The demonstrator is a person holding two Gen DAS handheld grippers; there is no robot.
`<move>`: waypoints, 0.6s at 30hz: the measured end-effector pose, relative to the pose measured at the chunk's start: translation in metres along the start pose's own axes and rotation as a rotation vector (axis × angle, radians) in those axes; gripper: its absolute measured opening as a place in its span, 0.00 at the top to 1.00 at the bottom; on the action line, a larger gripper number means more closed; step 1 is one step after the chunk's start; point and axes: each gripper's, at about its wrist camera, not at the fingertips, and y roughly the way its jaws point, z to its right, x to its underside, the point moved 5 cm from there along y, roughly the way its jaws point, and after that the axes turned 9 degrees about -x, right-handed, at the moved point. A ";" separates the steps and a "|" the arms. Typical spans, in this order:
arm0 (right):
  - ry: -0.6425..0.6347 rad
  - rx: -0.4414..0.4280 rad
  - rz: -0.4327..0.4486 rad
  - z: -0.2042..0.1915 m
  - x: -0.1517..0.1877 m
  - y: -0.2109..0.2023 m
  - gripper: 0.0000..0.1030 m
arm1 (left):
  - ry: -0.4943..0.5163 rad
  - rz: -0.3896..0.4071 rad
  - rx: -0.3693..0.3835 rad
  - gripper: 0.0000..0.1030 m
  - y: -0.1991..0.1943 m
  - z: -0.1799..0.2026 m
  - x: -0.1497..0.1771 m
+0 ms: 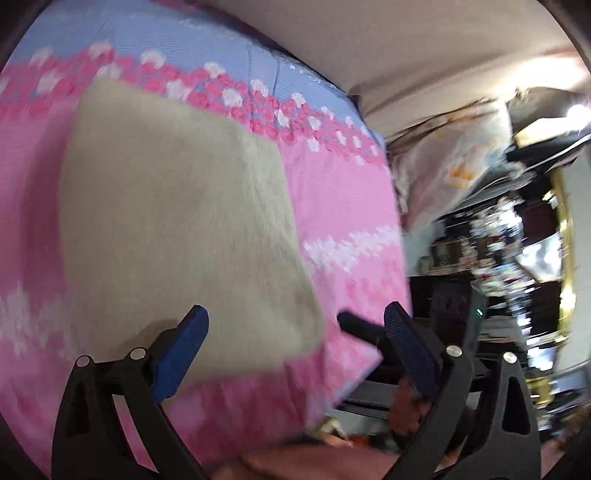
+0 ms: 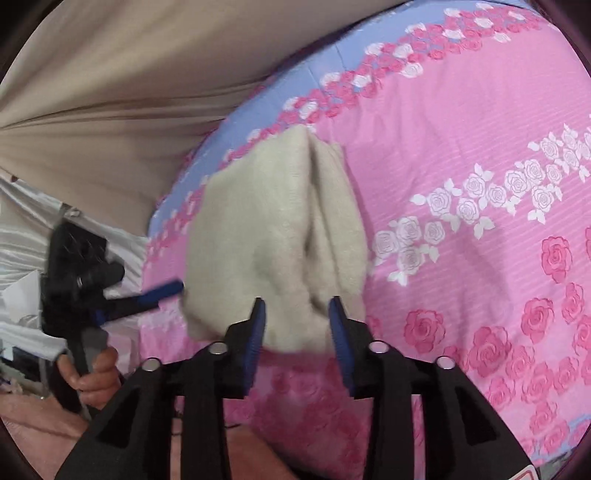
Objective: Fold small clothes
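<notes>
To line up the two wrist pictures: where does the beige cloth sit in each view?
Left wrist: the beige cloth fills the centre-left, lying on the pink floral bedsheet, beyond the open left gripper.
Right wrist: the cloth sits centre, bunched with a fold line, just ahead of the open right gripper.
Shared landmark: the sheet's blue band.

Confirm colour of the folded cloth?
Beige folded cloth, plain, no print; clearest in the right wrist view.
</notes>
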 end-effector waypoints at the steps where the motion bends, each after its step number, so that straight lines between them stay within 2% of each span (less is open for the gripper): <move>1: 0.010 -0.036 -0.030 -0.005 0.005 0.001 0.49 | -0.051 -0.032 0.041 0.08 -0.009 -0.014 0.016; 2: 0.025 -0.052 -0.055 -0.006 0.010 0.003 0.44 | -0.102 -0.052 0.043 0.08 -0.014 -0.028 0.029; 4: 0.072 -0.083 -0.111 -0.001 0.026 0.013 0.43 | -0.197 -0.057 0.054 0.08 -0.017 -0.053 0.047; 6: 0.128 -0.095 -0.148 0.010 0.034 0.033 0.43 | -0.353 -0.035 0.088 0.08 -0.014 -0.084 0.058; 8: 0.218 -0.134 -0.153 0.018 0.032 0.050 0.43 | -0.524 -0.003 0.197 0.08 -0.004 -0.107 0.061; 10: 0.310 -0.208 -0.129 0.026 0.031 0.053 0.43 | -0.647 0.009 0.250 0.08 0.008 -0.120 0.062; 11: 0.340 -0.242 -0.098 0.027 0.026 0.053 0.52 | -0.702 0.007 0.288 0.16 0.014 -0.124 0.062; 12: 0.325 -0.244 -0.075 0.024 0.020 0.052 0.70 | -0.751 0.026 0.325 0.27 0.016 -0.127 0.062; 13: 0.279 -0.223 -0.057 0.020 0.014 0.045 0.90 | -0.769 0.061 0.334 0.44 0.012 -0.128 0.061; 14: 0.241 -0.199 -0.047 0.013 0.008 0.040 0.90 | -0.762 0.100 0.325 0.56 0.004 -0.129 0.060; 15: 0.226 -0.195 -0.032 0.008 0.004 0.034 0.91 | -0.749 0.141 0.322 0.64 -0.005 -0.128 0.059; 17: 0.154 -0.173 -0.010 -0.007 -0.002 0.023 0.91 | -0.758 0.180 0.324 0.75 -0.017 -0.129 0.063; 18: 0.106 -0.140 -0.013 -0.012 -0.003 0.023 0.92 | -0.770 0.199 0.300 0.76 -0.021 -0.131 0.067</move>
